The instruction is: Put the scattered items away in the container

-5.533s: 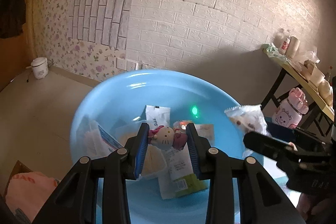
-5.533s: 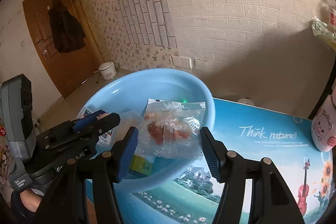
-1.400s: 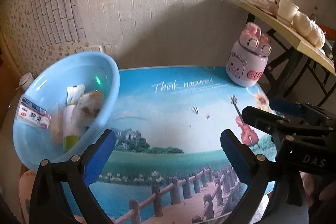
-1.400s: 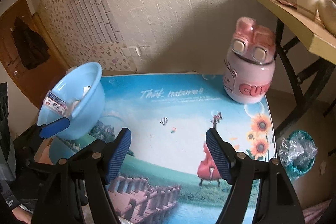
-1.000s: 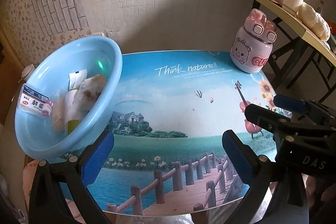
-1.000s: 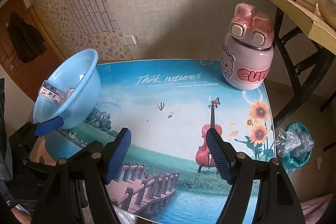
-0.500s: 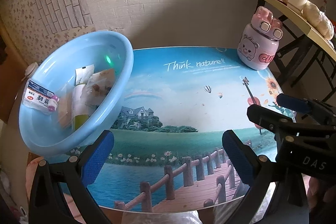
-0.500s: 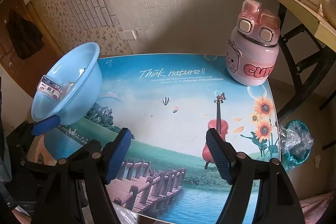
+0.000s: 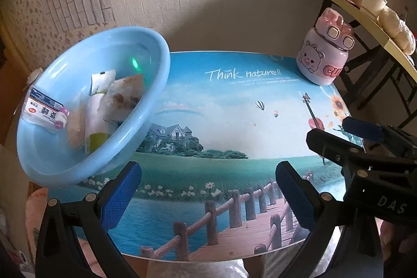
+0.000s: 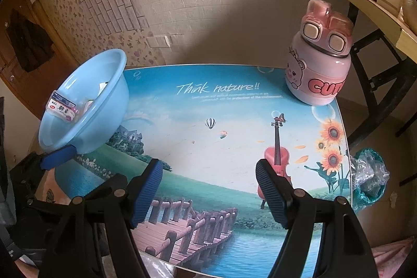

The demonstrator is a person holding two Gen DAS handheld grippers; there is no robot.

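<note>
A light blue basin sits at the table's left edge and overhangs it. It holds several snack packets, a white labelled pack and a small pink toy. My left gripper is open and empty above the table's near edge. My right gripper is open and empty, also over the near edge; it shows at the right in the left wrist view.
A pink bear-shaped bottle stands at the table's far right corner. The table bears a printed landscape picture. A side table with cups stands at the right. A plastic bag lies on the floor.
Both grippers released their items into the basin, then drew back and rose toward the near edge. In the last second they pulled back a little more.
</note>
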